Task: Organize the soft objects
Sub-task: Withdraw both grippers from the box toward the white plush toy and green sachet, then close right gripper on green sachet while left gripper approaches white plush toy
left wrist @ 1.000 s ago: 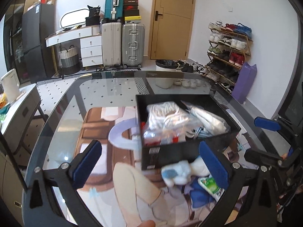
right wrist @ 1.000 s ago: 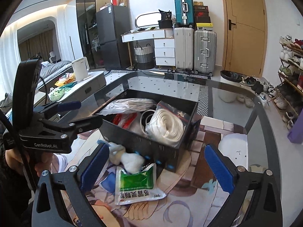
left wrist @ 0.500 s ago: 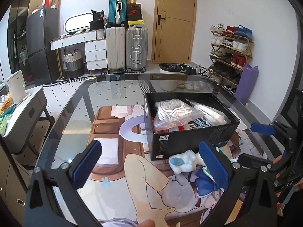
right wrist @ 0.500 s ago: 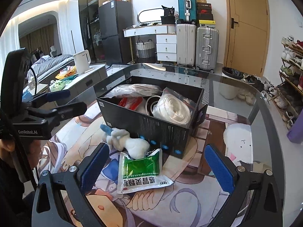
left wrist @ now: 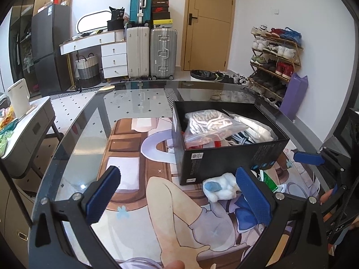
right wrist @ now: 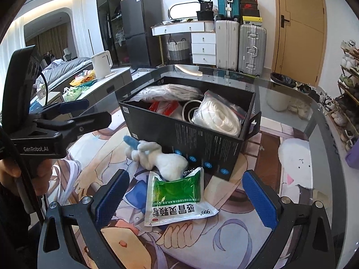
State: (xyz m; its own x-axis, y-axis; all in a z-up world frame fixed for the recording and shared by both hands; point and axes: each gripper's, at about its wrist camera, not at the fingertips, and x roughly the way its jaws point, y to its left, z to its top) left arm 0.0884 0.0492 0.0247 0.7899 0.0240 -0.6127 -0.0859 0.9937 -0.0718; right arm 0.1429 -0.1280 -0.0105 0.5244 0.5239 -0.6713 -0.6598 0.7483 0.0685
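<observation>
Green sachet (right wrist: 177,199) printed "999" lies beside black box (right wrist: 202,139)

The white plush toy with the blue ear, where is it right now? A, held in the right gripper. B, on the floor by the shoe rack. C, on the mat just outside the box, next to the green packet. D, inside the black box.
C: the white plush toy lies on the printed mat against the near wall of the black box, touching the green packet; the right gripper is open and holds nothing.
</observation>
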